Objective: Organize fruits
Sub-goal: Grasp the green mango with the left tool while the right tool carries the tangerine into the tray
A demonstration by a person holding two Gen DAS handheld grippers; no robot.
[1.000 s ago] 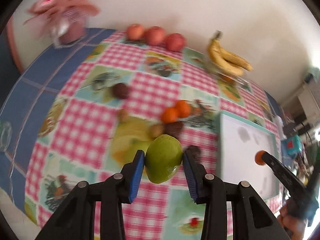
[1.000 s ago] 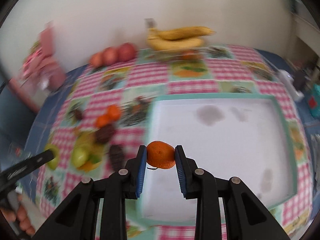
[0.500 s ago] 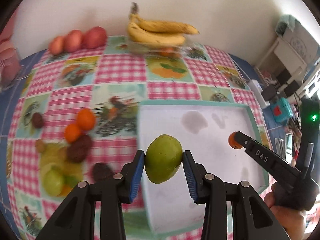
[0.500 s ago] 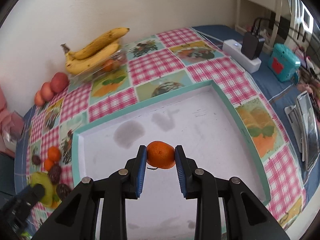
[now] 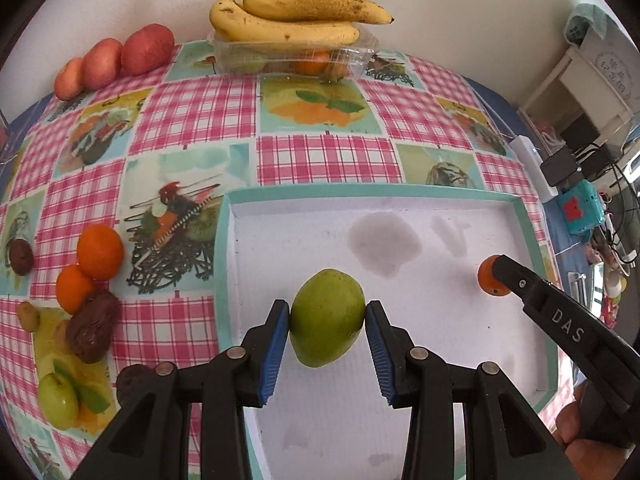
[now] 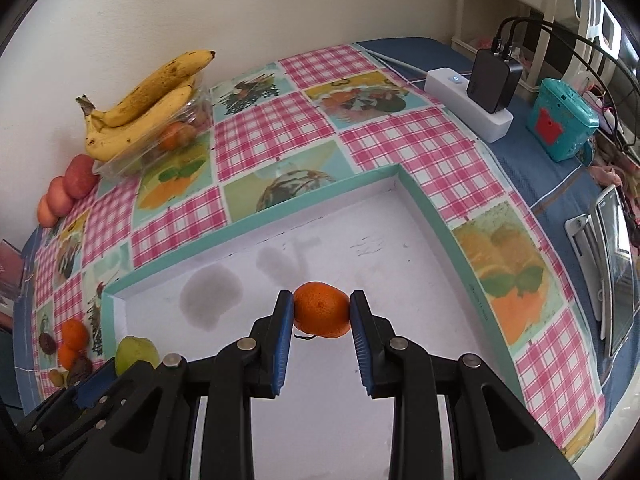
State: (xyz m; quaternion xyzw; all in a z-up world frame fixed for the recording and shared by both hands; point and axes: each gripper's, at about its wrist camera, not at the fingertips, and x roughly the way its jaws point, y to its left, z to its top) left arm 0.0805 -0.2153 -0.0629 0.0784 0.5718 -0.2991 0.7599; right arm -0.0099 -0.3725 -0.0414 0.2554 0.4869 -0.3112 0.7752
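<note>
My left gripper (image 5: 327,322) is shut on a green pear (image 5: 326,322) and holds it over the left part of a white tray with a teal rim (image 5: 360,194). My right gripper (image 6: 322,316) is shut on an orange mandarin (image 6: 322,314) over the tray's middle (image 6: 420,204). The mandarin in the right gripper shows in the left wrist view (image 5: 490,282) near the tray's right side. The pear shows at the lower left of the right wrist view (image 6: 136,354). Two mandarins (image 5: 98,252), brown fruits (image 5: 92,330) and a green apple (image 5: 58,400) lie left of the tray.
Bananas (image 5: 296,18) rest on a clear plastic box (image 5: 292,60) by the back wall, with three red apples (image 5: 116,60) to its left. A power strip with a charger (image 6: 476,96), a teal box (image 6: 562,120) and a tablet (image 6: 612,272) lie right of the checked tablecloth.
Both grippers moved from the loose fruit on the left to over the tray, each keeping its fruit. The right gripper has gone further right and lower over the tray.
</note>
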